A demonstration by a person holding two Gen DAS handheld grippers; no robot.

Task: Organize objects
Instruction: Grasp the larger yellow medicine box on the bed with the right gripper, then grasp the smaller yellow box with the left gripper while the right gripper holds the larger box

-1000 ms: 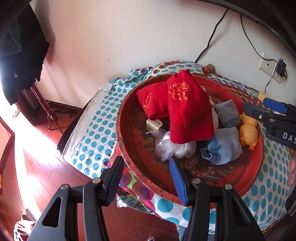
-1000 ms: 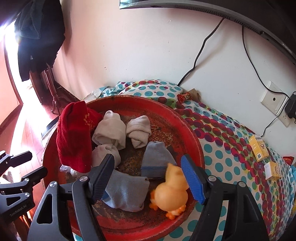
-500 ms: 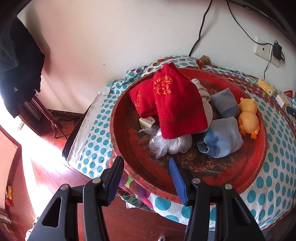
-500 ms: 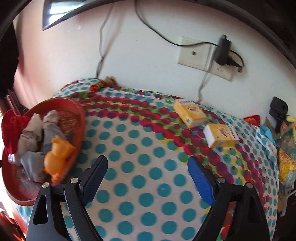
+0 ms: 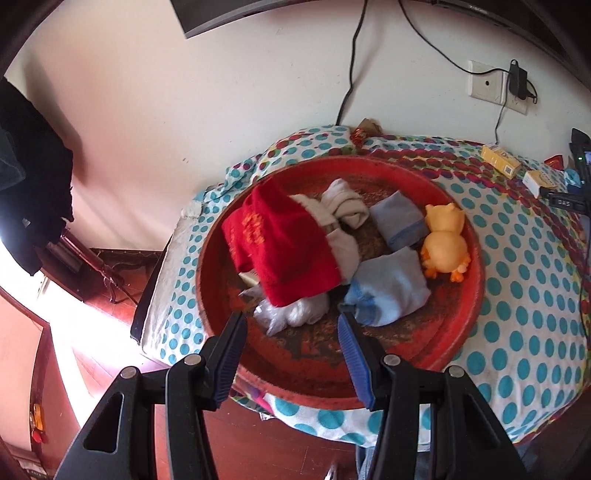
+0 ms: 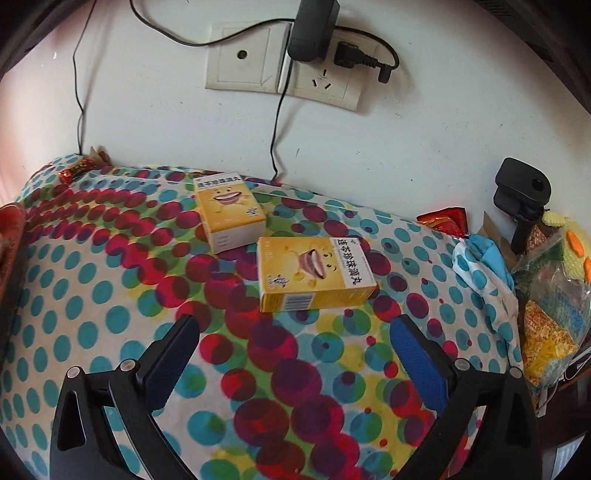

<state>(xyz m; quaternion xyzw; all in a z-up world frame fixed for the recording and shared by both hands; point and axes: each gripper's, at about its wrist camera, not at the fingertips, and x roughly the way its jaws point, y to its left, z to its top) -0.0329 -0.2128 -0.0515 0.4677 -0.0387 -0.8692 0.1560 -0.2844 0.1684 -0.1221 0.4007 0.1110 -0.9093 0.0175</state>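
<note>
Nearest the right gripper [image 6: 293, 343]: two yellow boxes lying flat on the polka-dot cloth [image 6: 92, 295]. Near yellow box [image 6: 314, 275] sits just beyond the fingertips, barcode edge facing the camera, cartoon face sideways. Far yellow box [image 6: 229, 210] lies just behind it and to the left, close to the wall, the two near each other but apart. Right jaws spread wide, nothing between them, hovering above the cloth short of the near box.

Left gripper [image 5: 291, 347] likewise parted and empty, held over the near rim of the red tray [image 5: 476, 288]. Tray rests on the same cloth, at its left end. Inside: red knitted cloth [image 5: 280, 247] draped over pale rolled socks [image 5: 345, 205]; clear plastic bag [image 5: 295, 314] touching its lower edge; two blue-grey folded socks, one [image 5: 388, 291] toward the front, one [image 5: 400, 221] behind it; orange rubber duck [image 5: 445, 240] at the right side, beside both blue socks. A small pale box partly hidden under the red cloth, label unreadable.

From the left wrist view the two yellow boxes show small at far right, well apart from the tray.

Wall socket [image 6: 280, 62] above the boxes, black adapter [image 6: 312, 27] plugged in, cables running down to the cloth. Red wrapped sweet [image 6: 75, 170] by the wall. Cluttered bags [image 6: 546, 302] off the cloth's right edge.
</note>
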